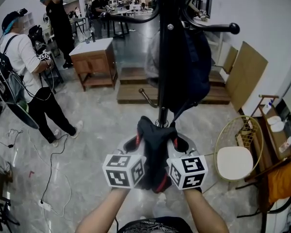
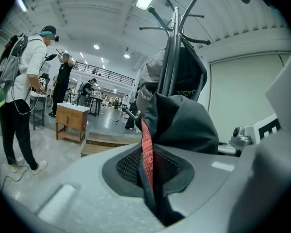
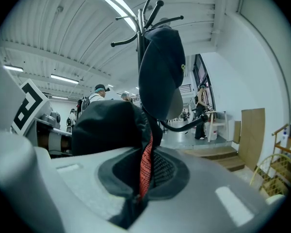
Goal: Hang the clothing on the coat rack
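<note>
**Hanging step, garment carried to the rack.** Nearest the viewer, the left gripper and right gripper stand side by side just in front of the coat rack. Each has its jaws clenched on a fold of the same dark, red-trimmed garment, which is bunched between them and sits close to the rack's pole, well below its upper hooks. The step in hand appears to be the approach: the garment is lifted but not yet hung. The next move likely calls for raising it to a free hook and laying a loop or collar over the knob before the jaws let go. Hung clothing already fills the rack's near side. Right of the rack a wire basket holds a white round pad; its other contents cannot be told. Left of and beyond the rack stands a closed cabinet, contents hidden.
</note>
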